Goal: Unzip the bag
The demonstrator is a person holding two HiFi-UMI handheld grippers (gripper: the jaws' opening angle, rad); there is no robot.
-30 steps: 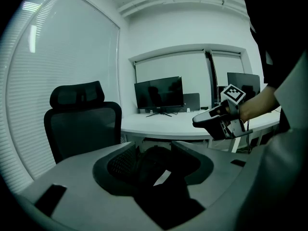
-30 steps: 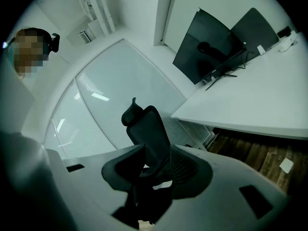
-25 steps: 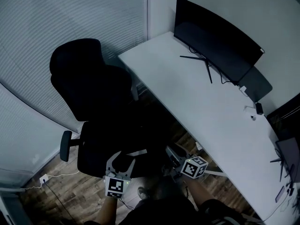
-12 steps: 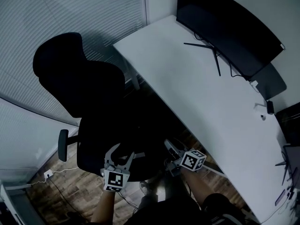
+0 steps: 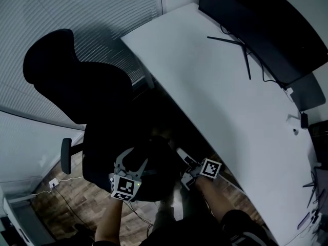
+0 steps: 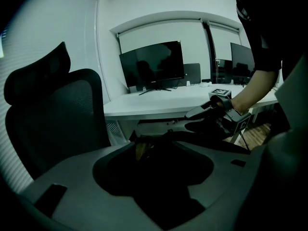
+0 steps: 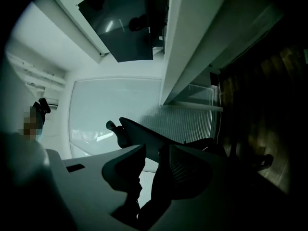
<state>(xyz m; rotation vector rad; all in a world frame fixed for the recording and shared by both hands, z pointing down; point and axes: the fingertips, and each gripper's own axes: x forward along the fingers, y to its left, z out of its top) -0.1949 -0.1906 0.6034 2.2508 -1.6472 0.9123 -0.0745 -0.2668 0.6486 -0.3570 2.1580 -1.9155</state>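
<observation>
Far left of both claws: office chair point(image 5: 77, 86), carrying the bag point(image 5: 158, 157) on its seat.

At the left claw point(image 5: 132, 160): lowered and pushed forward over the last second, now hanging just over the near edge of the bag. Spread wide as before, gripping nothing. Dark fabric straight ahead of and below the gap, with a small brownish tab point(image 6: 140, 149) just beyond the tips; possibly a zip pull, too dim to say.

Between the two claws: the bag itself, a dark rounded lump, apparently closed. No zip line to be made out.

At the right claw point(image 5: 182, 157): likewise dropped, and rolled onto its side, close by the bag's right flank. Parted by a narrow gap only, with nothing clearly pinched; only dark shapes showing through the gap.

Right of and above it: the white tabletop point(image 5: 220, 86), not involved.

For the task: approach about finished, unzipping not yet begun. Probably next: steadying the bag with one claw and finding the pull with the other.
</observation>
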